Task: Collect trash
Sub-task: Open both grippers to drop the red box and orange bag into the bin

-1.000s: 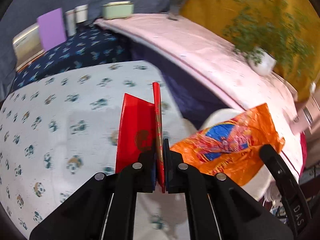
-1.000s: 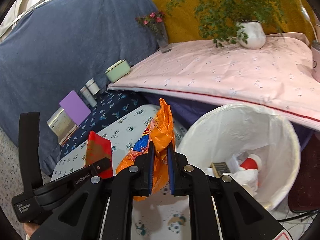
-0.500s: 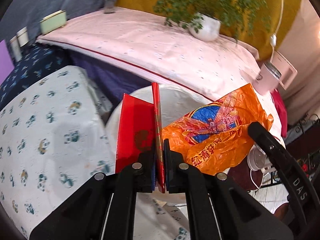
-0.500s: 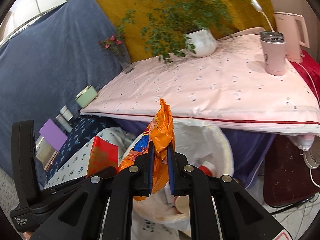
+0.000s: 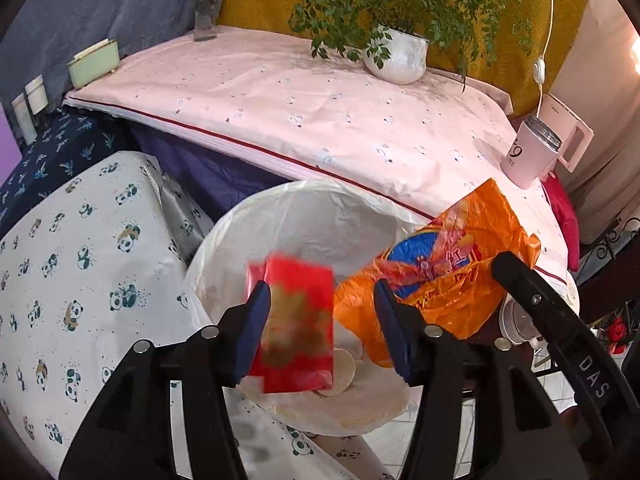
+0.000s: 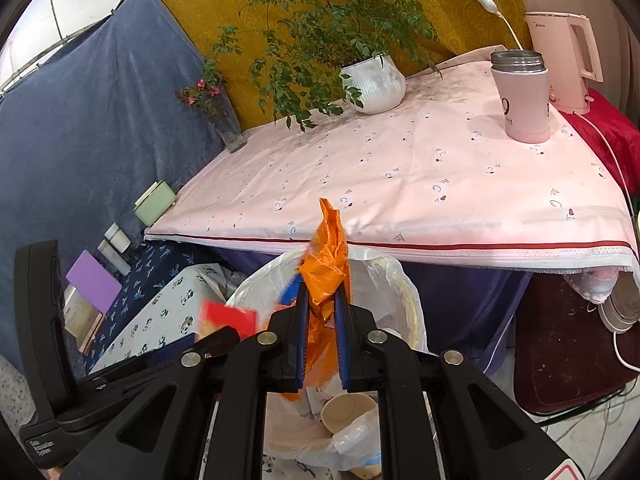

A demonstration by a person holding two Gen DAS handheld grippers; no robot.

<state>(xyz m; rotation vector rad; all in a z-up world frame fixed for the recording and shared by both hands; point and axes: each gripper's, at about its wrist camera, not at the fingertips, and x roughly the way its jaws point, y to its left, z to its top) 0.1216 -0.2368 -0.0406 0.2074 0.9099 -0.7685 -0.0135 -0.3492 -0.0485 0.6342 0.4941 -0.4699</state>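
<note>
A red packet (image 5: 298, 326) is blurred and loose in the air between the spread fingers of my left gripper (image 5: 322, 322), over the white-lined trash bin (image 5: 304, 220). It also shows in the right wrist view (image 6: 228, 318). My left gripper is open. My right gripper (image 6: 322, 340) has its jaws slightly apart around an orange snack bag (image 6: 326, 264), which still hangs between them above the bin (image 6: 400, 280). The bag also shows in the left wrist view (image 5: 448, 272). A paper cup (image 6: 346, 412) and other trash lie in the bin.
A pink-clothed table (image 5: 320, 112) stands behind the bin with a potted plant (image 5: 398, 58), a vase (image 5: 206, 8), a pink mug (image 6: 522, 96) and a kettle (image 6: 568, 60). A panda-print surface (image 5: 72, 264) lies left. A dark red mat (image 6: 568, 344) lies right.
Both grippers moved right, from the panda surface to over the bin. My left gripper opened and let go of the red packet, which is dropping. My right jaws loosened slightly on the orange bag.
</note>
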